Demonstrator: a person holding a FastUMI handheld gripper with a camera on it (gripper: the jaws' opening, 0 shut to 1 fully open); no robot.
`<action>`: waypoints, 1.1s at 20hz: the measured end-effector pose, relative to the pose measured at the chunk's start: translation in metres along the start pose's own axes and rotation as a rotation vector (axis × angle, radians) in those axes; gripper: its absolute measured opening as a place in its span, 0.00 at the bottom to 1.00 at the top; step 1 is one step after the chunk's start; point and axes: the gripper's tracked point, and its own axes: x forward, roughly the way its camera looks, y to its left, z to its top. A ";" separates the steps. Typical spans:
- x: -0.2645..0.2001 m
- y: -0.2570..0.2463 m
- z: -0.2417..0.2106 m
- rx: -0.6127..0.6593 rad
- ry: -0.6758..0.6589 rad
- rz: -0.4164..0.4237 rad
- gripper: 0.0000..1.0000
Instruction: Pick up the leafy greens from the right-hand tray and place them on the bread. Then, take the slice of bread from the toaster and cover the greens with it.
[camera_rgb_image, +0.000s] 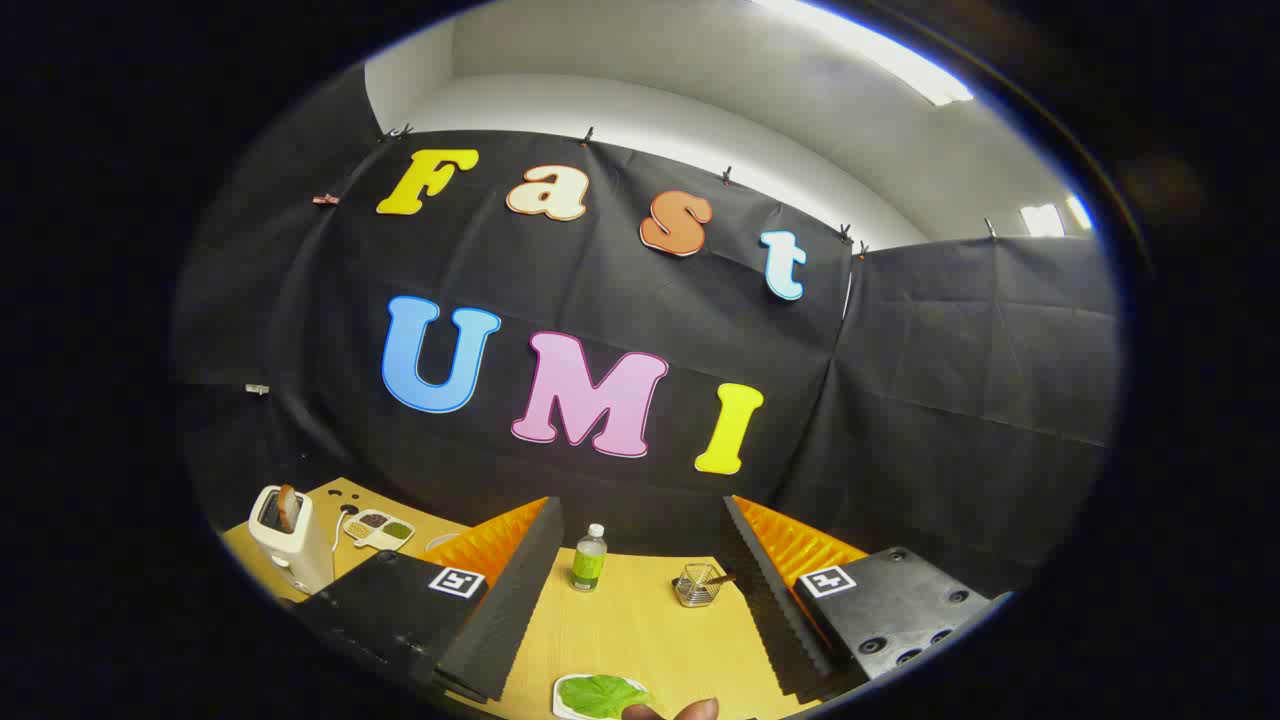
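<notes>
My gripper stands open above the wooden table, its two fingers spread wide with nothing between them. Low between the fingers, close to me, the leafy greens lie on a small white tray. A white toaster with a slice of bread sticking up from its slot stands far off beyond the left finger.
A small bottle with a green label and a wire basket stand on the table ahead between the fingers. A divided white dish of toppings lies beside the toaster. A person's fingertips show next to the greens tray.
</notes>
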 end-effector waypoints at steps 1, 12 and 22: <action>-0.001 0.001 -0.002 0.001 0.006 0.002 0.98; -0.003 -0.007 -0.005 0.007 0.008 -0.016 0.98; -0.003 -0.005 -0.010 0.016 0.023 -0.005 0.98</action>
